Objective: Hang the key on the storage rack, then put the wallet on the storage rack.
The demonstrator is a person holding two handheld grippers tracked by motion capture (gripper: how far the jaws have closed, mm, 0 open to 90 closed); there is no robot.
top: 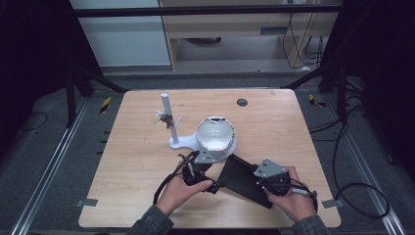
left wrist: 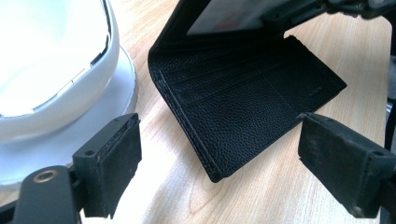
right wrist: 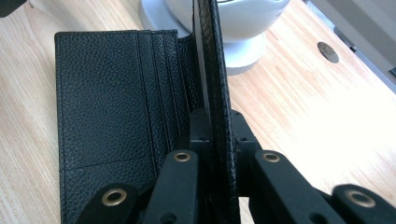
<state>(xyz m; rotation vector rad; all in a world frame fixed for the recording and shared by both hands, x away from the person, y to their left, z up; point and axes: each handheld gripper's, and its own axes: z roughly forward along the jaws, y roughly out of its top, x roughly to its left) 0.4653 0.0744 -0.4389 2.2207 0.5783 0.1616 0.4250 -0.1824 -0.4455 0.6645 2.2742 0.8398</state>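
A black leather wallet point(top: 242, 180) lies open near the front of the wooden table point(top: 274, 127). My right gripper point(top: 258, 180) is shut on its upper flap point(right wrist: 212, 56) and holds that flap on edge above the lower half point(right wrist: 107, 102), whose card slots show. My left gripper point(top: 218, 185) sits at the wallet's left end. In the left gripper view its jaws point(left wrist: 226, 158) stand wide open, with the corner of the lower half point(left wrist: 243, 98) lying on the table between them, touched by neither pad.
A white bowl-shaped object point(top: 215, 134) on a round white base stands just behind the wallet and close to my left gripper point(left wrist: 46, 56). A white post stand point(top: 167, 117) with keys hung on it is at its left. A dark disc point(top: 242, 102) sits far back.
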